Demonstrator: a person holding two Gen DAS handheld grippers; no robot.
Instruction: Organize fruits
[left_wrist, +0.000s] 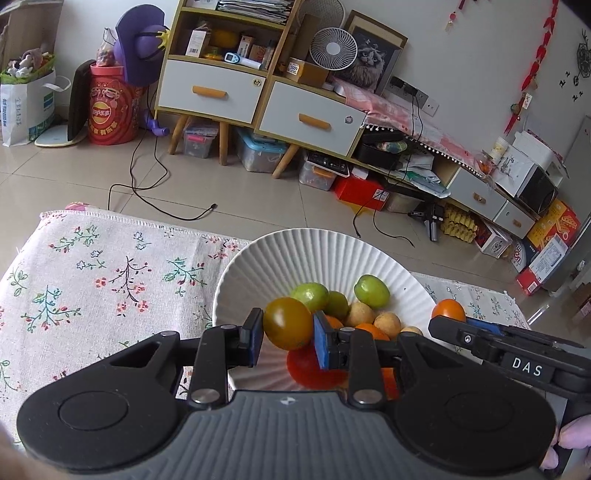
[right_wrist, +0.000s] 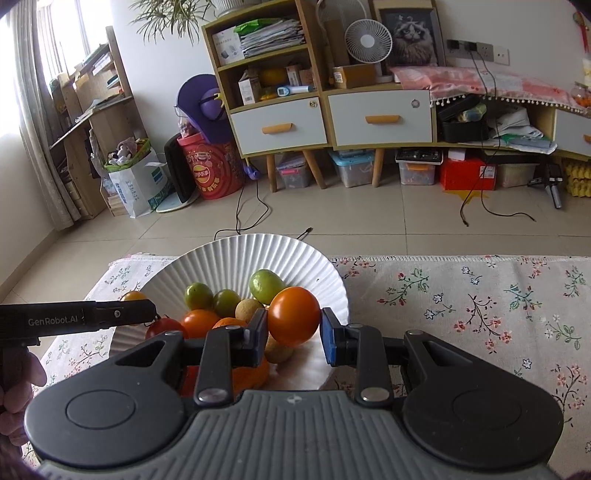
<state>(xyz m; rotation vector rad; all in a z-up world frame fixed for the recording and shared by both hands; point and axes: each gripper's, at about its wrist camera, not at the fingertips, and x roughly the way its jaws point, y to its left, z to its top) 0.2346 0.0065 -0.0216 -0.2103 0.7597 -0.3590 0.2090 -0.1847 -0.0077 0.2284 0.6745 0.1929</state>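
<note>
Nearly done: over white plate (left_wrist: 258, 266) heaped with fruit, left gripper (left_wrist: 288, 332) jaws pinching olive-yellow tomato (left_wrist: 286, 323), right gripper (right_wrist: 293, 332) jaws pinching orange tomato (right_wrist: 293, 315); both unreleased.

A floral tablecloth (right_wrist: 480, 302) covers the desk, and beyond it lies a tiled floor (right_wrist: 351, 218) with black cables (right_wrist: 251, 206) trailing across it. Against the far wall stands a wooden shelf unit (right_wrist: 280, 92) with white drawers and orange handles, carrying stacked papers (right_wrist: 273, 35), a small white fan (right_wrist: 368, 40) and a framed cat picture (right_wrist: 410, 33). To its left stand a red drum (right_wrist: 210, 170), a purple hat (right_wrist: 201, 107) and a white paper bag (right_wrist: 136, 184); clear storage boxes (right_wrist: 352, 168) sit beneath the unit.
</note>
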